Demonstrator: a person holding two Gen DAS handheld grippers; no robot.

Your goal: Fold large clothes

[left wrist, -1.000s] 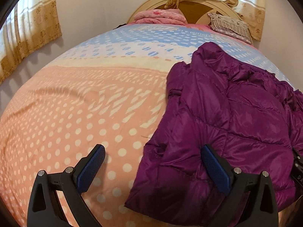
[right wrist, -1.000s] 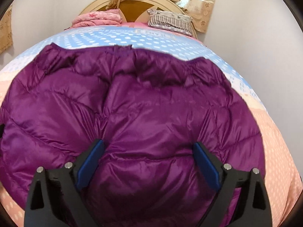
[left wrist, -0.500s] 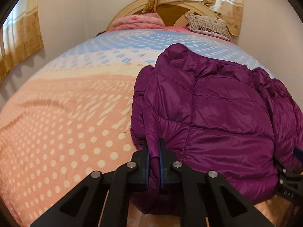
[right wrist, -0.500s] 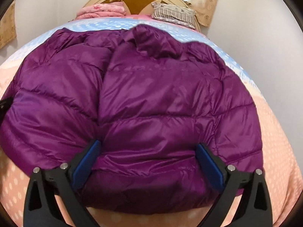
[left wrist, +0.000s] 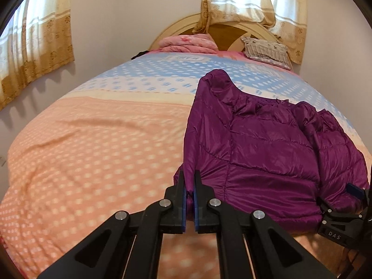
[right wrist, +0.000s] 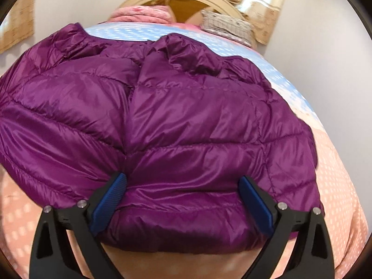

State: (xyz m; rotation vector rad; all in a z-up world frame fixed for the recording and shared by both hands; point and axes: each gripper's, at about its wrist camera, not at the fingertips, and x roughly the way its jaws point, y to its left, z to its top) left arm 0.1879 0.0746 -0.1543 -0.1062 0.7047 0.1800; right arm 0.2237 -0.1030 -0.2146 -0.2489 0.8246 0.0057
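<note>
White letters "DAS" on the black body of the right gripper (left wrist: pixel 334 218), at the near right edge of the bed, a printed label on the far blue bedcover (left wrist: pixel 183 57), upside down, unreadable

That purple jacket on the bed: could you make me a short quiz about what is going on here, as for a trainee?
1. True or false: the left gripper is pinching an edge of the purple jacket.
2. Which way do the right gripper's fingers stand? A open wide, with the jacket's near edge between them; B shut on it; C out of view.
3. Fill in: at the head of the bed, beside the folded pink blanket, lies a patterned ____.

Key: 1 true; 2 A; 3 pillow.
</note>
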